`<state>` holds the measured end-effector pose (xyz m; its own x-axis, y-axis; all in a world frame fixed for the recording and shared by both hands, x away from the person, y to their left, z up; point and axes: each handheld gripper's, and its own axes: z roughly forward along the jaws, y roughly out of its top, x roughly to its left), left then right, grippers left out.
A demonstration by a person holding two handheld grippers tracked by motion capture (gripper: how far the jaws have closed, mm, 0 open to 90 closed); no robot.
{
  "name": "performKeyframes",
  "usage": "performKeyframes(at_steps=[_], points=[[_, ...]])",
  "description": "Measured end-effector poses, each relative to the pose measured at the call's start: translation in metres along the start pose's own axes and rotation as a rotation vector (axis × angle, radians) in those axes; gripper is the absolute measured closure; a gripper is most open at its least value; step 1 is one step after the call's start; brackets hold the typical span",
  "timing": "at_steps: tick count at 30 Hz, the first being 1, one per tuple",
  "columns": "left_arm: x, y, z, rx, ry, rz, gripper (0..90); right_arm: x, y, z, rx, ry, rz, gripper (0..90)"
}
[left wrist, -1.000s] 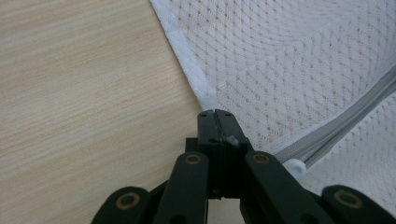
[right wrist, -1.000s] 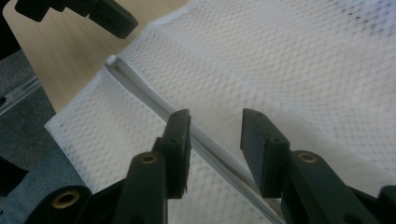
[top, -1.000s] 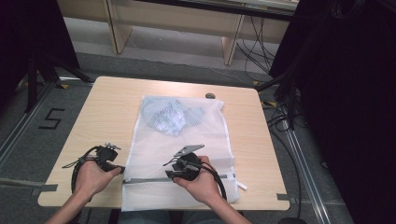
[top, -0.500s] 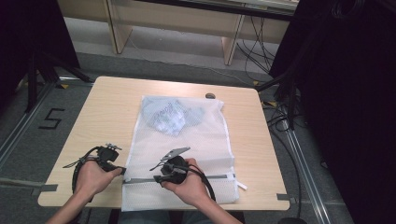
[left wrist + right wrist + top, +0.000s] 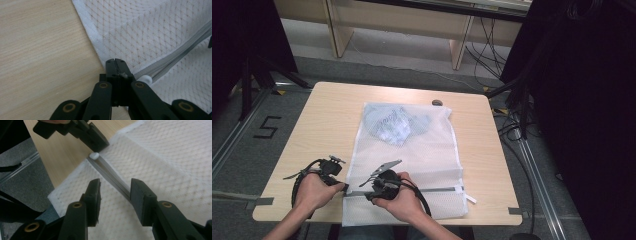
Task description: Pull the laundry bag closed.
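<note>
1. Mesh laundry bag (image 5: 412,160): white, lies flat on the wooden table (image 5: 327,115), its near edge hanging just over the table's front edge. In the left gripper view the mesh (image 5: 150,32) shows a fine dotted weave.
2. Garment (image 5: 394,122): pale blue, crumpled inside the far end of the bag, seen through the mesh.
3. Zipper (image 5: 437,189): a grey strip that runs across the bag near its front edge. Its left end carries a small white stop (image 5: 95,155), also seen in the left gripper view (image 5: 145,80).
4. Left gripper (image 5: 343,187): held in the person's left hand (image 5: 312,192) at the bag's left edge. Jaws pressed together, pinching the bag's fabric at the zipper's left end, just beside the white stop. In the right gripper view it (image 5: 103,143) shows at the top, its tip on the bag's corner.
5. Right gripper (image 5: 115,188): held in the right hand (image 5: 404,205) over the bag, close to the left gripper. Jaws have just been opening and stand spread apart, one on each side of the zipper, which passes between them untouched by the pads.
6. Small dark object (image 5: 437,102): rests on the table at the bag's far right corner; too small to identify.
</note>
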<state>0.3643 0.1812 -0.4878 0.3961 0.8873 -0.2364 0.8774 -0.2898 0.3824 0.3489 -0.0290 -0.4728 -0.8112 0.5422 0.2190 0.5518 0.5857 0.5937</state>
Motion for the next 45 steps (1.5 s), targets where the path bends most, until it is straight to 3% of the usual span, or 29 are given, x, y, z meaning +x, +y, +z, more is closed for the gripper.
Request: performKeyframes(at_steps=[1, 2, 3, 6, 8, 13, 15, 16, 19, 20, 24, 25, 28, 29, 33, 36, 37, 39, 45], points=[[0.002, 0.001, 0.0, 0.004, 0.01, 0.029, 89.6, 0.001, 0.001, 0.002, 0.0, -0.003, 0.004, 61.4], [0.003, 0.001, -0.001, 0.027, 0.003, 0.03, 89.6, 0.003, 0.004, 0.006, -0.001, 0.008, 0.003, 61.8], [0.002, 0.0, 0.0, 0.017, -0.001, 0.002, 89.6, 0.004, 0.006, 0.008, -0.001, 0.014, 0.003, 62.0], [0.0, -0.001, 0.0, 0.006, 0.001, -0.023, 89.6, 0.005, 0.011, 0.015, -0.009, 0.027, 0.012, 63.0], [0.002, -0.001, 0.0, 0.025, -0.007, -0.002, 89.6, 0.008, 0.014, 0.019, 0.0, 0.042, 0.022, 63.5], [0.003, 0.0, 0.0, 0.029, -0.009, -0.005, 89.4, 0.011, 0.024, 0.029, 0.011, 0.055, 0.002, 64.8], [0.004, 0.0, 0.0, 0.035, -0.01, 0.005, 89.5, 0.012, 0.025, 0.03, 0.025, 0.057, 0.016, 65.2], [0.006, 0.001, 0.0, 0.039, -0.011, 0.027, 89.5, 0.012, 0.025, 0.035, 0.028, 0.054, 0.01, 65.6], [0.005, 0.0, 0.0, 0.035, -0.017, 0.004, 89.4, 0.01, 0.025, 0.039, 0.025, 0.058, 0.001, 65.6], [0.006, 0.0, 0.0, 0.03, -0.024, 0.012, 89.4, 0.011, 0.025, 0.041, 0.041, 0.065, 0.045, 65.5], [0.006, 0.0, 0.0, 0.034, -0.015, 0.015, 89.6, 0.01, 0.027, 0.042, 0.033, 0.075, 0.058, 65.4], [0.006, 0.001, 0.0, 0.035, -0.015, 0.025, 89.6, 0.009, 0.027, 0.043, 0.034, 0.078, 0.053, 65.4], [0.004, 0.0, 0.0, 0.035, -0.016, 0.005, 89.5, 0.009, 0.028, 0.045, 0.045, 0.074, 0.056, 66.4], [0.006, 0.001, 0.0, 0.035, -0.014, 0.027, 89.6, 0.008, 0.028, 0.047, 0.046, 0.073, 0.041, 67.8], [0.005, 0.0, 0.0, 0.036, -0.018, 0.006, 89.7, 0.011, 0.029, 0.049, 0.052, 0.061, 0.031, 72.1], [0.007, 0.001, 0.0, 0.036, -0.016, 0.028, 89.7, 0.012, 0.029, 0.051, 0.061, 0.063, 0.015, 74.8], [0.006, 0.0, 0.0, 0.036, -0.018, 0.007, 89.7, 0.013, 0.029, 0.051, 0.062, 0.062, 0.015, 75.9], [0.005, 0.0, 0.0, 0.038, -0.017, 0.006, 89.7, 0.013, 0.03, 0.051, 0.065, 0.061, 0.01, 78.2], [0.006, 0.001, 0.0, 0.04, -0.014, 0.029, 89.7, 0.015, 0.031, 0.05, 0.085, 0.062, -0.016, 83.3]])
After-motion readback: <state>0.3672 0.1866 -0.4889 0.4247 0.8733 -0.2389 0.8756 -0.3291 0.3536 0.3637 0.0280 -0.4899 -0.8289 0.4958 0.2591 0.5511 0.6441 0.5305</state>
